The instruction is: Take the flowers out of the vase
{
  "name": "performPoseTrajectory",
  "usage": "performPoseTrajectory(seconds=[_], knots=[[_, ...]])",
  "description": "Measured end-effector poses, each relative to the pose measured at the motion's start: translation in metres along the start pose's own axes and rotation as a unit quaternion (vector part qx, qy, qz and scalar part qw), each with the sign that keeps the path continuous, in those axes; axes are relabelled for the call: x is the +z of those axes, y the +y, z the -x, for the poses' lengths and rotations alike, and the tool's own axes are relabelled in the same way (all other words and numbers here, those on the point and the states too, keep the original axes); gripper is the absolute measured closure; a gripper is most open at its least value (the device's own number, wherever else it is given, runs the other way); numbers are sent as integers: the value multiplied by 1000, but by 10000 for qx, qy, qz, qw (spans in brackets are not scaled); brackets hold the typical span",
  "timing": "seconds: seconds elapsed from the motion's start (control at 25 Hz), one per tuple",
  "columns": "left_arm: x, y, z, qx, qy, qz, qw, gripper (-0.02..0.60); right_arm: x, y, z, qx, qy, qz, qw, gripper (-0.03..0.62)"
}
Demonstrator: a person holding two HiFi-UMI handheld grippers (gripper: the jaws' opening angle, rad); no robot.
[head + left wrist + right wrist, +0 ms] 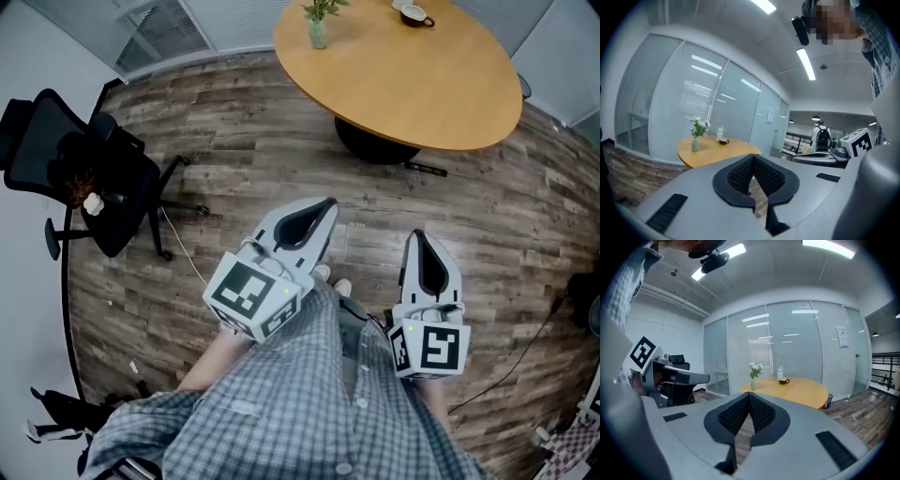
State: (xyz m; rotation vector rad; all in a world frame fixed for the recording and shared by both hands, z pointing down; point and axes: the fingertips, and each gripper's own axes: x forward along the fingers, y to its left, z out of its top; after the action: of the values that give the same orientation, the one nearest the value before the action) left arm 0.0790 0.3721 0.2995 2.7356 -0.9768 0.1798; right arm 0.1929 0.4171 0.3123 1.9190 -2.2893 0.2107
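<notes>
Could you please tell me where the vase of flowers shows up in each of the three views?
Head view: the vase is at the top edge, near centre, on the left part of the round table.
Left gripper view: the vase is left of centre, a little below mid-height.
Right gripper view: the vase is at centre, a little below mid-height.
Shared landmark: the dark cup on the same table, right of the vase in all three.

Our left tool (326, 204) and right tool (418, 236) are pale grey, black-lined, with black-and-white square markers. We wear a blue-grey checked shirt (309, 394). The floor (234, 159) shows grey-brown wood planks. The table (441, 94) is honey-orange wood. We note a pale green vase (318, 36), white flowers (755, 367) with green leaves, a dark cup (416, 17) and a black office chair (84, 159).
</notes>
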Motion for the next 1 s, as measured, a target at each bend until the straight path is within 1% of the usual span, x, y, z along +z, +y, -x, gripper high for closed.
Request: performPoseTrajectory(seconds=[0.24,0.52,0.64,0.72,0.8,1.0], knots=[[-1,9,23,634,-128,138,9978,574,2,7,-1,380,-83,199,9990,585],[-5,26,41,1096,-203,213,9935,574,3,24,-8,700,-112,645,9954,585],[-6,37,41,1202,-216,242,9922,574,2,28,-15,803,-78,774,9937,585],[-7,43,41,1252,-194,256,9916,574,4,31,-21,839,-105,744,9936,585],[-6,50,41,1261,-194,286,9914,574,8,35,-26,847,-144,670,9940,585],[1,67,39,1220,-232,288,9918,574,10,42,-44,838,-63,699,9940,585]])
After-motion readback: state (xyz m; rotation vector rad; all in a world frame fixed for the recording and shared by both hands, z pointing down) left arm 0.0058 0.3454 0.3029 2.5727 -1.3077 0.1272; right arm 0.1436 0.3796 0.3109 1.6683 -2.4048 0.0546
